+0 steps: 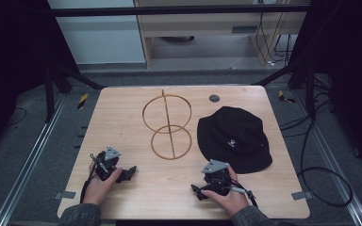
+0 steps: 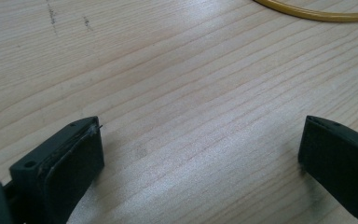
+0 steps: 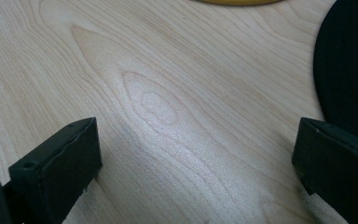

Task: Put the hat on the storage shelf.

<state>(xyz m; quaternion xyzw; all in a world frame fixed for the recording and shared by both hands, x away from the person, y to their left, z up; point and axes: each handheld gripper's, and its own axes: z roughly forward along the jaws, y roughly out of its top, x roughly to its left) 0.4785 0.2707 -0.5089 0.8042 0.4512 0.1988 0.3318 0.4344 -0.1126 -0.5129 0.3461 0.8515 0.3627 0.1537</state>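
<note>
Black hat [image 1: 234,137] lies just beyond right gripper [image 3: 196,163], jaws wide.

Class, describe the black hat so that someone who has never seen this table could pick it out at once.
Start at the pale wooden table and look to its right half. There, beside the wire frame of two golden rings, lies the black bucket hat, just beyond the right gripper. It is the only soft, dark, solid thing, with a small white mark on its front.
</note>
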